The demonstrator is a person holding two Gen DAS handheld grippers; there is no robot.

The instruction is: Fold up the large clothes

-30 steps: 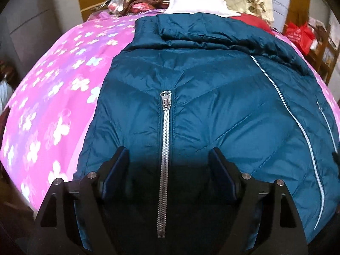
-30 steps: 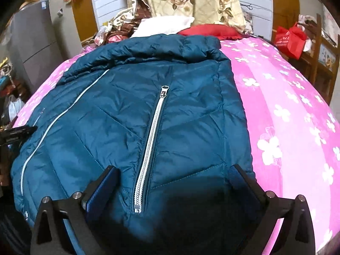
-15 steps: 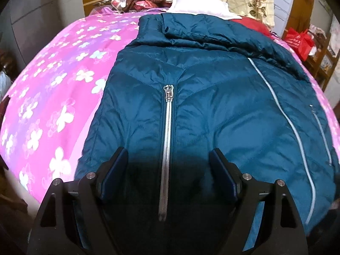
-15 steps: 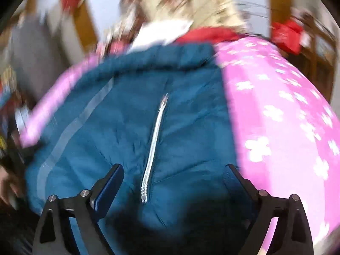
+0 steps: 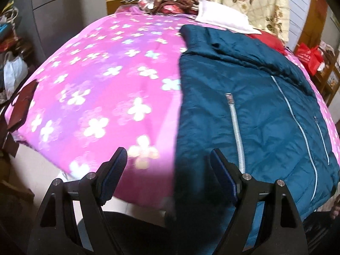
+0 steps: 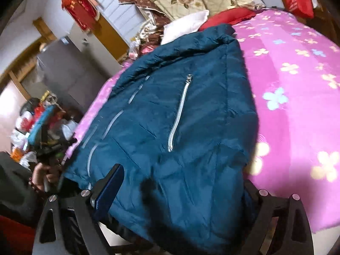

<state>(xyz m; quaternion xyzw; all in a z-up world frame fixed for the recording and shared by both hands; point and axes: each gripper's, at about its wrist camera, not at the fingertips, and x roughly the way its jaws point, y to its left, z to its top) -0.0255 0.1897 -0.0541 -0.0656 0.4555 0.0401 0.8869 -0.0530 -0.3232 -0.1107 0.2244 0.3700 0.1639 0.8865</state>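
Teal jacket point(image 5: 255, 110) flat on bed point(image 5: 102, 97), near edge.
Left tool point(image 5: 167, 165) and right tool point(image 6: 182, 182) gape, empty; pinch both hem corners evenly before folding.

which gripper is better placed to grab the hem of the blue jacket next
Right, probably. The right gripper is open with the jacket hem between its fingers. The left gripper is open over the pink bedspread at the jacket's side edge.

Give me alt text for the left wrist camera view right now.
A teal puffer jacket lies flat on a pink flowered bedspread, silver zipper up. The open left claw straddles the jacket's left edge near its hem.
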